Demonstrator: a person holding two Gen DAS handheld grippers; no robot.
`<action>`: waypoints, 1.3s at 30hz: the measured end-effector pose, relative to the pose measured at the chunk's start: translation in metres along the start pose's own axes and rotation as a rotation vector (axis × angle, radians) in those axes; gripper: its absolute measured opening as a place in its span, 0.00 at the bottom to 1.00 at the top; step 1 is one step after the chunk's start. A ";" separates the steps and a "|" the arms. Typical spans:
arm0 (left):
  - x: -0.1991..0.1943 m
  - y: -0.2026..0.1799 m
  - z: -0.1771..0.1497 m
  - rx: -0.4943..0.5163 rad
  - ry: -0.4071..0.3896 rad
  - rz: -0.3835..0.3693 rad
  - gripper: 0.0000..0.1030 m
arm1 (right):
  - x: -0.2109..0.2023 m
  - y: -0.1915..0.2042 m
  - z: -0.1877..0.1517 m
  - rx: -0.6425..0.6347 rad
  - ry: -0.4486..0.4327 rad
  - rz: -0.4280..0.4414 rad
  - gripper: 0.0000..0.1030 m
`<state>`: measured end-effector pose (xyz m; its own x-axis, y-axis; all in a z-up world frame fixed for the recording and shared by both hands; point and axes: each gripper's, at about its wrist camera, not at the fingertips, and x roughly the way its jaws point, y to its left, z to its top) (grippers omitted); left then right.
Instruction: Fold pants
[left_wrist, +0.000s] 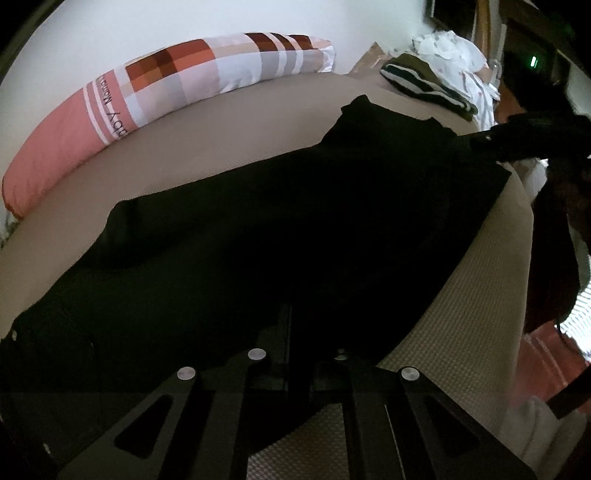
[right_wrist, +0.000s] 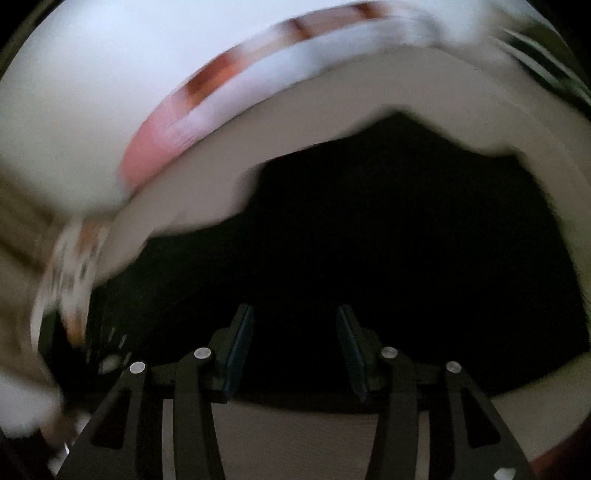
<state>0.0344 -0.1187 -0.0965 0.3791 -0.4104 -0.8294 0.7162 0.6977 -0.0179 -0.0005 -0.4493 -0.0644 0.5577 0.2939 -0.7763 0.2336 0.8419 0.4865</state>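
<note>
Your left gripper (left_wrist: 295, 332) has its jaws closed tight at the near edge of the black pants (left_wrist: 295, 221); the dark cloth hides whether a fold sits between them. Your right gripper (right_wrist: 295, 332) stands with its jaws apart over the pants (right_wrist: 369, 240), nothing pinched between the blue pads (right_wrist: 240, 347). The pants lie spread flat across the beige mattress (left_wrist: 461, 295). Past them, a pink and checked pillow (left_wrist: 166, 92) rests along the white wall (left_wrist: 184, 22), and a heap of striped and white clothes (left_wrist: 436, 74) sits at the far corner.
</note>
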 end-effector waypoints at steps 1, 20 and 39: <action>0.000 0.001 0.000 -0.006 0.002 -0.002 0.06 | -0.004 -0.016 0.002 0.051 -0.016 -0.006 0.43; 0.002 0.002 0.001 -0.060 0.022 0.003 0.06 | -0.007 -0.115 0.062 0.341 -0.188 -0.024 0.03; 0.003 -0.019 -0.003 0.143 0.033 0.005 0.08 | -0.077 -0.121 -0.030 0.278 -0.237 -0.350 0.01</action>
<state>0.0207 -0.1312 -0.1000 0.3649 -0.3857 -0.8474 0.7913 0.6081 0.0640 -0.0956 -0.5607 -0.0755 0.5663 -0.1223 -0.8150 0.6238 0.7099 0.3269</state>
